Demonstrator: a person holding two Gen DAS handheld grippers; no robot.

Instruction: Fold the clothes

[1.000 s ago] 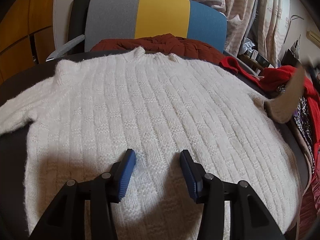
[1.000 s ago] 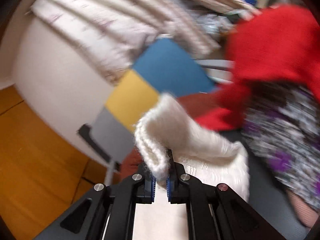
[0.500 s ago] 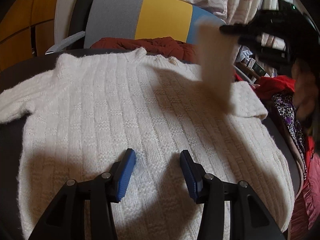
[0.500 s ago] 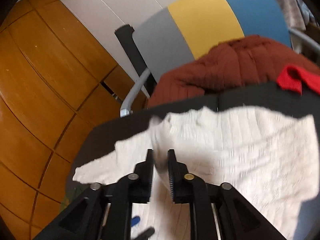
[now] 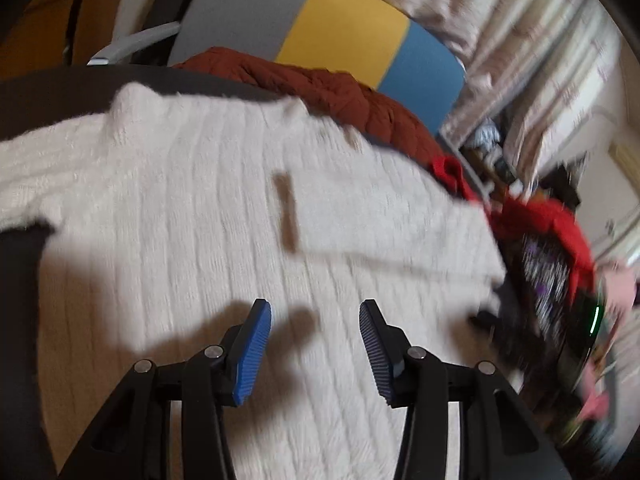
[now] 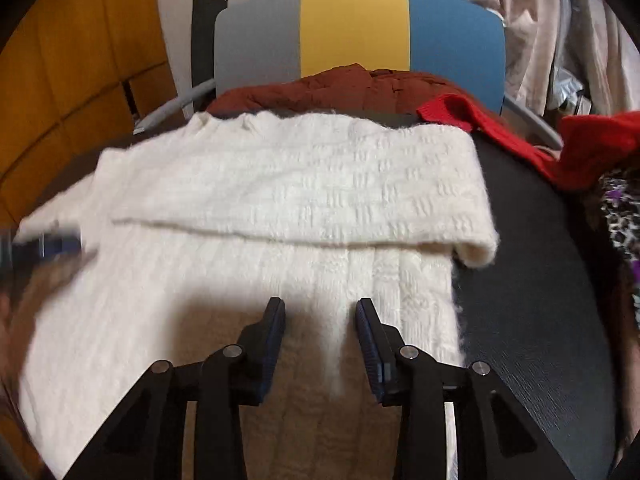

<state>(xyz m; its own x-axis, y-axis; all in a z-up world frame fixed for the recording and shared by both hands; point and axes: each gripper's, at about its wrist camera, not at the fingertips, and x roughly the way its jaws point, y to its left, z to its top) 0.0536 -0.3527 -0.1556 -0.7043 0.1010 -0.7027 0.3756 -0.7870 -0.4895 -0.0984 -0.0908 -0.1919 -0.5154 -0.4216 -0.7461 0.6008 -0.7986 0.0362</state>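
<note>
A cream knitted sweater (image 5: 168,208) lies flat on a dark round table (image 6: 532,280). Its right sleeve (image 6: 304,188) lies folded across the chest, cuff toward the left. It also shows in the left wrist view (image 5: 384,220), blurred. My left gripper (image 5: 314,344) is open and empty just above the sweater's lower body. My right gripper (image 6: 320,340) is open and empty above the sweater's lower right part, near its side edge. The left gripper's blue pad (image 6: 52,244) shows blurred at the left edge of the right wrist view.
A chair (image 6: 356,28) with grey, yellow and blue panels stands behind the table, a rust-brown jacket (image 6: 340,88) on its seat. Red (image 6: 560,148) and purple-patterned clothes (image 6: 624,216) are piled at the table's right. Wooden panelling (image 6: 72,60) is at left, curtains at right.
My right gripper carried the sleeve across the chest, let it go, opened and pulled back to the lower right. My left gripper stayed open and swung, blurring its view.
</note>
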